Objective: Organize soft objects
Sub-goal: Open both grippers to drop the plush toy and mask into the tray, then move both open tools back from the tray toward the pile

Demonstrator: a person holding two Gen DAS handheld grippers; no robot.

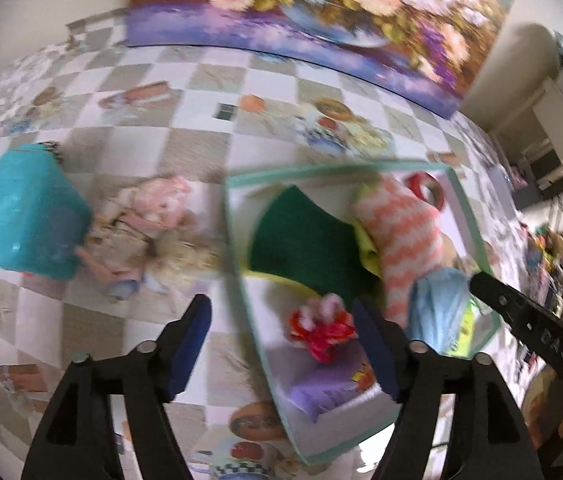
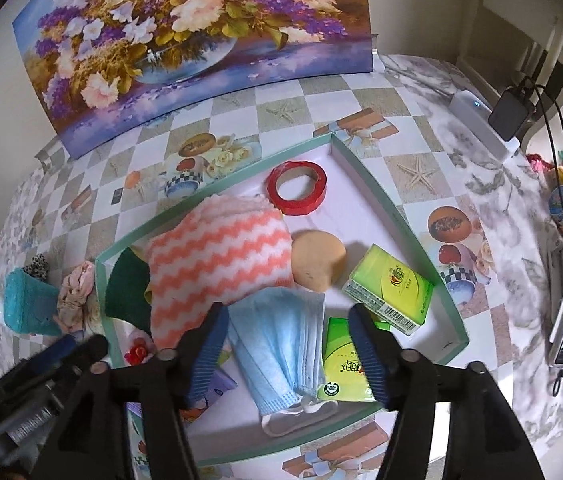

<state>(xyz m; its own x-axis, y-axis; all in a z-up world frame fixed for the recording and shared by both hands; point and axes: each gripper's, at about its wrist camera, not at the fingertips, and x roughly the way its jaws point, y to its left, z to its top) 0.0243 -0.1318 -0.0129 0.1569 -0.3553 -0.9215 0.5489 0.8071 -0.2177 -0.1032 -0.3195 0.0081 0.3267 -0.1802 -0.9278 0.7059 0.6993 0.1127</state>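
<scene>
Most soft things already lie in the tray (image 2: 421,240): striped cloth (image 2: 217,256), face masks (image 2: 277,340), sponge (image 2: 317,260). A pink scrunchie (image 2: 77,288) waits at nine o'clock on the surface (image 2: 413,168). Both the left gripper (image 1: 281,344) and right gripper (image 2: 285,352) hang with jaws apart, empty.

Left gripper (image 1: 281,344) jaws apart, tray (image 1: 241,248) below

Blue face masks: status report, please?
Both jaws open, nothing held. Blue face masks lie in tray under right gripper. Left gripper over red scrunchie.

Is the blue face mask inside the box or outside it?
Inside. The blue face mask lies on the box's white floor, within its green walls.
</scene>
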